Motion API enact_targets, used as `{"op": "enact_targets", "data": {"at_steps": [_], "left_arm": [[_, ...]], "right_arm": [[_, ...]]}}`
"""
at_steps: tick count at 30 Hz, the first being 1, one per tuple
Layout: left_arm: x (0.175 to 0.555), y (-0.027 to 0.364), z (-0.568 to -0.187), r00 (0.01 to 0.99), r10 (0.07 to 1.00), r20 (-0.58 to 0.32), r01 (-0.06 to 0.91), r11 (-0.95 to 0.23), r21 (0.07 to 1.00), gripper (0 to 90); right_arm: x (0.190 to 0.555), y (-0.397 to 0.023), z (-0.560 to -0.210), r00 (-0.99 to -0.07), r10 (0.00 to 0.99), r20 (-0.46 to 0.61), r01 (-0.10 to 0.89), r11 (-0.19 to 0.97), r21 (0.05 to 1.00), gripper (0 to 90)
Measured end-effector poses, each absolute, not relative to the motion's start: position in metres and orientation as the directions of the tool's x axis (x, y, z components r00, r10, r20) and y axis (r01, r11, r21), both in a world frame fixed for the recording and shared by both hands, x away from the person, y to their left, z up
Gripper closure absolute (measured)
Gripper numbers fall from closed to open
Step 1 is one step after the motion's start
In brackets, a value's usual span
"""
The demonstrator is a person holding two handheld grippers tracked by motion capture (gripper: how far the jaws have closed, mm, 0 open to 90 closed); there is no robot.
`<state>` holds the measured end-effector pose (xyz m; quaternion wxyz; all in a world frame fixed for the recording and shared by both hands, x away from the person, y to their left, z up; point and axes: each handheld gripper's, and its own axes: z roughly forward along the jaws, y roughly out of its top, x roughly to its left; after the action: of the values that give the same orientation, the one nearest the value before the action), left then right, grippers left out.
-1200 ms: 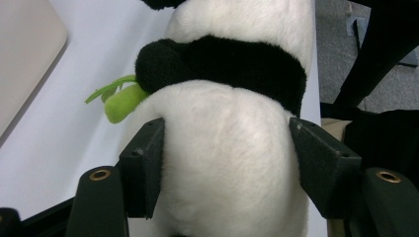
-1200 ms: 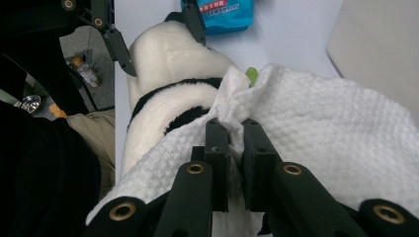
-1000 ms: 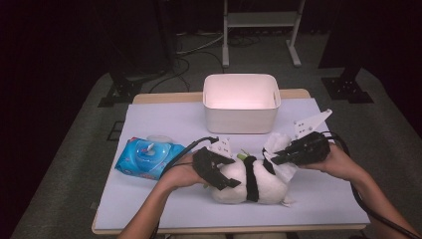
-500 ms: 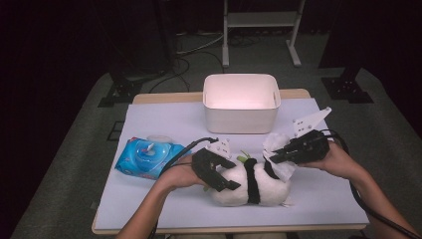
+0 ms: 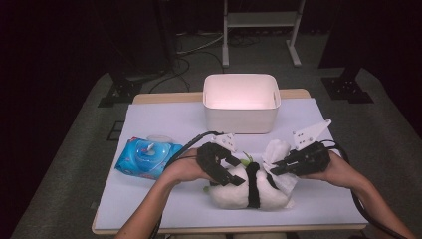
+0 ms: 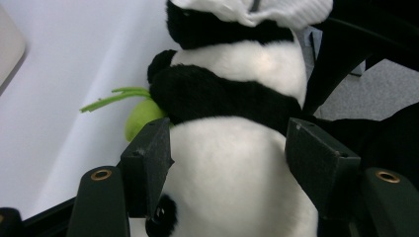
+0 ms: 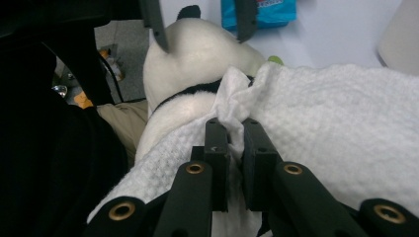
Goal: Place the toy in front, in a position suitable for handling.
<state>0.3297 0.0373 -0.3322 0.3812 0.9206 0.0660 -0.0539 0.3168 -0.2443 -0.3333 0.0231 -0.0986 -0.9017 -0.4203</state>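
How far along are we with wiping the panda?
Done: a wipe is out of the blue pack and lies on the panda. In hand: the left hand-held gripper straddles the panda's head, and the right hand-held gripper pinches the wipe against its body. Left: the wiping itself, then perhaps the white bin, which seems empty.

No lettering can be made out anywhere; the blue wipes pack (image 5: pixel 149 158), lying well off to the outer side of the left gripper's fingers (image 5: pixel 225 172), carries a printed label with red and white marks, too small and blurred to read
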Motion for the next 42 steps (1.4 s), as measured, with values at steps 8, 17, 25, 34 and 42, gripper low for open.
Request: {"op": "enact_targets", "data": {"at_steps": [8, 17, 25, 34, 42], "left_arm": [[0.341, 0.029, -0.330, 0.984, 0.084, -0.158, 0.171, -0.703, 0.690, 39.3], [0.352, 0.019, -0.340, 0.981, 0.095, -0.170, 0.185, -0.731, 0.657, 54.0], [0.354, 0.011, -0.350, 0.983, 0.094, -0.156, 0.173, -0.747, 0.641, 74.6], [0.357, 0.010, -0.340, 0.989, 0.111, -0.102, 0.150, -0.728, 0.669, 78.5], [0.358, 0.008, -0.321, 0.992, 0.122, -0.044, 0.119, -0.713, 0.691, 78.4]], "right_arm": [[0.305, -0.247, -0.337, -0.985, 0.131, 0.113, 0.170, 0.626, 0.761, 82.5], [0.294, -0.244, -0.336, -0.990, 0.105, 0.094, 0.140, 0.648, 0.749, 82.5], [0.293, -0.246, -0.336, -0.991, 0.101, 0.087, 0.132, 0.644, 0.753, 82.4], [0.294, -0.254, -0.331, -0.991, 0.110, 0.075, 0.127, 0.601, 0.789, 82.3], [0.294, -0.254, -0.327, -0.991, 0.113, 0.066, 0.121, 0.603, 0.789, 82.5]]}}
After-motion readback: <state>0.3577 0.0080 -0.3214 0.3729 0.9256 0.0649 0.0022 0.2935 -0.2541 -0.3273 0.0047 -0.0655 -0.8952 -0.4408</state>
